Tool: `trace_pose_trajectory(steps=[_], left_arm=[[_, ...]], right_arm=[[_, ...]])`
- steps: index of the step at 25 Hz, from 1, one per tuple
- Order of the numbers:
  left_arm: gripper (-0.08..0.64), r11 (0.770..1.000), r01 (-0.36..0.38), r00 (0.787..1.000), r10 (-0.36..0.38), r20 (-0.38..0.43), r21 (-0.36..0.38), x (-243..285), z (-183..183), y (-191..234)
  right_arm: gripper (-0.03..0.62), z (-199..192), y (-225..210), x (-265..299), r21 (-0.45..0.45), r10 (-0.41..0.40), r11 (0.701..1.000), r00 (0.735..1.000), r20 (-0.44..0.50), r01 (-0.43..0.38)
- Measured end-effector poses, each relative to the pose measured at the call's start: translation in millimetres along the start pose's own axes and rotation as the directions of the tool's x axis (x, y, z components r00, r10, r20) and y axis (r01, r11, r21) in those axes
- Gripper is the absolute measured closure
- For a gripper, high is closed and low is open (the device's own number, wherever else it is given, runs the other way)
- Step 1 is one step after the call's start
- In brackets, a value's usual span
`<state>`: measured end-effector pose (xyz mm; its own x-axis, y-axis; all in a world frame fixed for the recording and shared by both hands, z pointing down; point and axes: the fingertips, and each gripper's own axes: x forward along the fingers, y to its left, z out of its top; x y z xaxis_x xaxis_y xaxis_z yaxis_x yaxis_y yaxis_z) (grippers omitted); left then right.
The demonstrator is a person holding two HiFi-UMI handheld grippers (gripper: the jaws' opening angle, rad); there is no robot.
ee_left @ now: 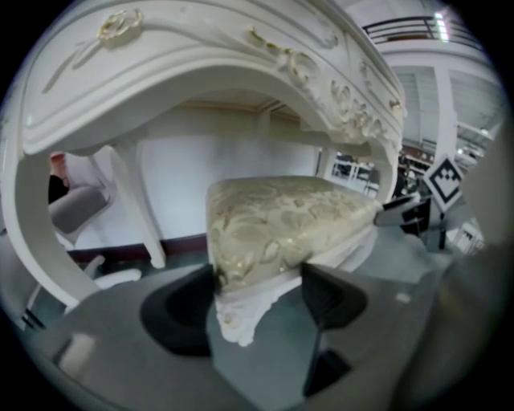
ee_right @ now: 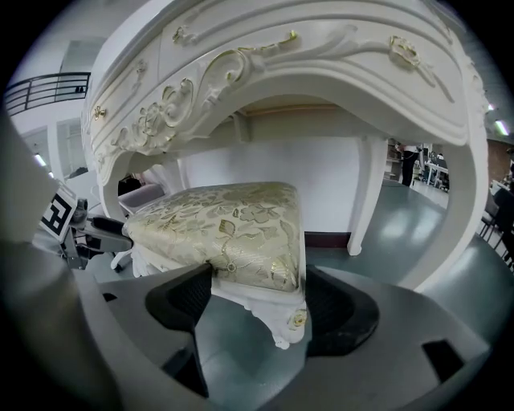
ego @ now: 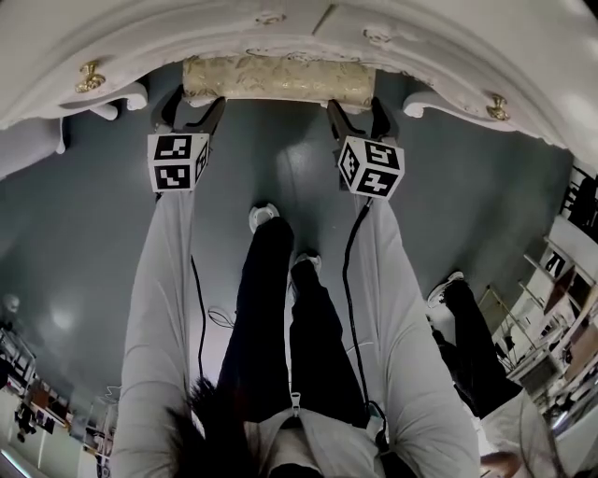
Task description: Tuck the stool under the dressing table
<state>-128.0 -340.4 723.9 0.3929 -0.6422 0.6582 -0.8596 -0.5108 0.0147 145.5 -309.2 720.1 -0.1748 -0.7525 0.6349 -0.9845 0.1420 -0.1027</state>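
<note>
L gripper (ego: pixel 192 112) & R gripper (ego: pixel 353 114) each sat on a near corner of the stool (ego: pixel 277 80), one per side. I judged this was so the seat could be pushed in straight w/o twisting. In the left gripper view, the L jaws were clenched on the front-left corner of the cushion, both pads pressed against the fabric edge. The right gripper view showed the same at the front-right corner, w/ the R jaws clamped across the cushion and the white frame just below it. Both grips sat at seat level, above the carved leg (ee_right: pixel 287 318), prob. because the padded edge gives the pads something to bite on. The stool stood on the grey floor (ego: pixel 280 159) in the kneehole of the dressing table (ego: pixel 280 28). Most of the seat was already beneath the arched apron, w/ only the near edge showing past the tabletop in the head view, so the tuck looked nearly done. The stool had a pale gold floral brocade cushion, plump w/ rounded corners, on a cream-white carved frame w/ scrolled trim matching the table.
</note>
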Motion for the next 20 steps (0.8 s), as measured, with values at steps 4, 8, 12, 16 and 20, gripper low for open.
trace_pose_trajectory(steps=[4, 8, 12, 16, 20], left_arm=[[0.222, 1.0, 0.004, 1.0, -0.004, 0.008, 0.002, 4, 3, 2], [0.224, 1.0, 0.003, 1.0, -0.002, 0.018, -0.003, 9, 8, 5], [0.222, 1.0, 0.001, 1.0, -0.001, 0.012, -0.005, 13, 12, 8], [0.224, 1.0, 0.0, 1.0, 0.0, 0.009, -0.008, 17, 15, 10], [0.224, 1.0, 0.001, 1.0, -0.001, 0.01, -0.009, 21, 19, 14]], right_arm=[[0.224, 3, -1, 4, -0.001, -0.002, 1.0, 1.0, 0.002, 0.002], [0.227, 10, -4, 10, -0.01, -0.007, 1.0, 1.0, 0.002, 0.007], [0.227, 15, -6, 16, -0.014, -0.004, 1.0, 1.0, -0.011, 0.004], [0.229, 19, -7, 20, -0.015, -0.009, 1.0, 1.0, -0.008, 0.009], [0.229, 23, -8, 25, -0.014, -0.011, 1.0, 1.0, -0.004, 0.011]])
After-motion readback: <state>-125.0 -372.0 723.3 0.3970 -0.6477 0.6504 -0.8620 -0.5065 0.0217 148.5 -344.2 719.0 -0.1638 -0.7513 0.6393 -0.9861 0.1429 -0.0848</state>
